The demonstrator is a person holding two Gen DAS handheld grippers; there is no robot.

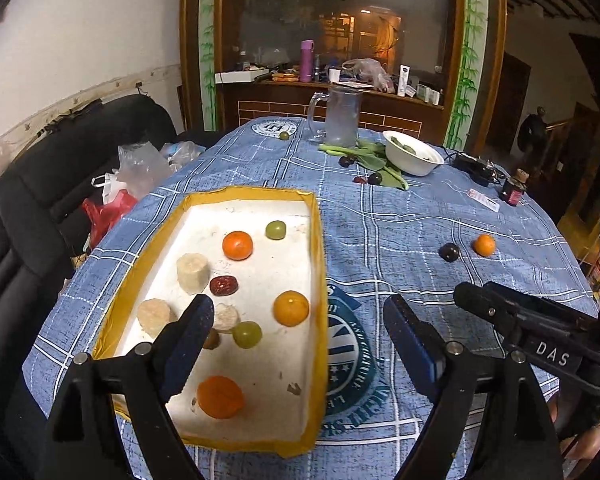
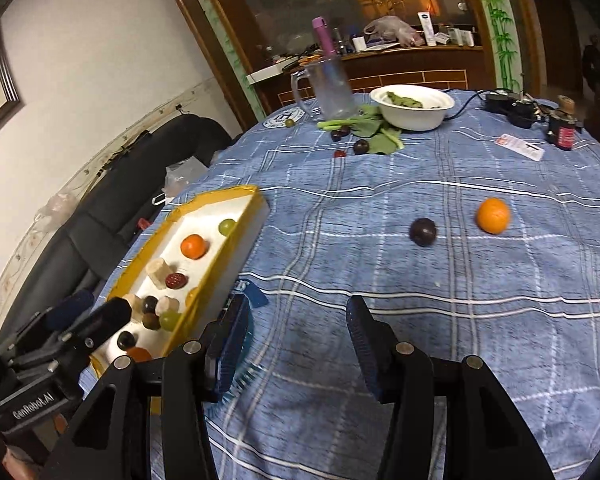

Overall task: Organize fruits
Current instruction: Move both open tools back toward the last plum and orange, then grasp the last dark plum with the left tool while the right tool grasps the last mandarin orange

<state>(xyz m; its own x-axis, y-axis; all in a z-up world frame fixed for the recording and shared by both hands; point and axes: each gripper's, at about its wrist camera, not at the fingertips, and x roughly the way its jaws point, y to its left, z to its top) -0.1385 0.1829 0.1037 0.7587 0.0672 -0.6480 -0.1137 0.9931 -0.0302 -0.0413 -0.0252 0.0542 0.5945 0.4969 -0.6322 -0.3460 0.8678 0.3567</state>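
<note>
"DAS" readable on the right claw (image 2: 296, 344) body, "GenRobot.AI" on the left claw (image 1: 300, 340) body. Left claw wide open, empty, tilted down over the yellow-rimmed tray (image 1: 320, 280) of mandarins, grapes and banana pieces. Right claw partly open, empty, angled down at the bench (image 2: 500, 320), short of the plum (image 2: 423, 232) and the mandarin (image 2: 493, 215) beside it

Left wrist: close above yellow-rimmed tray (image 1: 318, 264), tilted down, facing far white bowl (image 1: 410, 160). Right wrist: right of tray (image 2: 220, 256), same downward tilt, over blue tablecloth (image 2: 420, 280). Shared by both views: tray, bowl, loose orange (image 1: 484, 245) (image 2: 493, 215), dark plum (image 1: 449, 251) (image 2: 423, 232).
</note>
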